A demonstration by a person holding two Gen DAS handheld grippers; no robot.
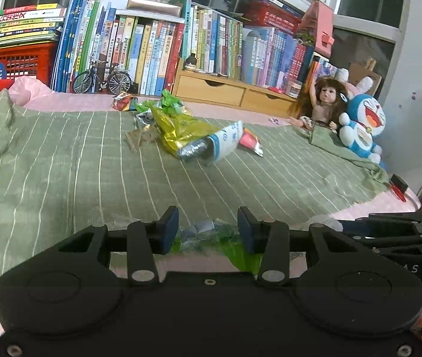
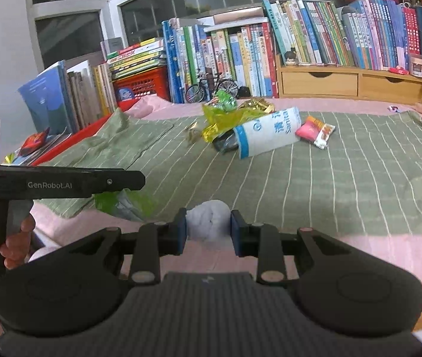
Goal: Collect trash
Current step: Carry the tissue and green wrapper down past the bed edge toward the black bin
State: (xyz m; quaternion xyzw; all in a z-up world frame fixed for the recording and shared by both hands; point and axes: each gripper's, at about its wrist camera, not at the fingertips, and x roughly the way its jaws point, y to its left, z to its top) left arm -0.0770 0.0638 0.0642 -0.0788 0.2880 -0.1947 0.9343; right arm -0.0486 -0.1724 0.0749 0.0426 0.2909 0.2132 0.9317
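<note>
A crumpled green wrapper (image 1: 211,238) is pinched in the jaws of the left gripper (image 1: 208,229), a white paper wad (image 2: 208,220) in those of the right gripper (image 2: 208,226). More wrappers (image 1: 187,131) remain mid-bed. Both grips should be kept firm during carrying.

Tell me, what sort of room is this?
Most likely a child's bedroom: a bed under a green striped blanket, rows of picture books along the window, and a doll beside a blue plush cat. Snack wrappers litter the blanket.
</note>
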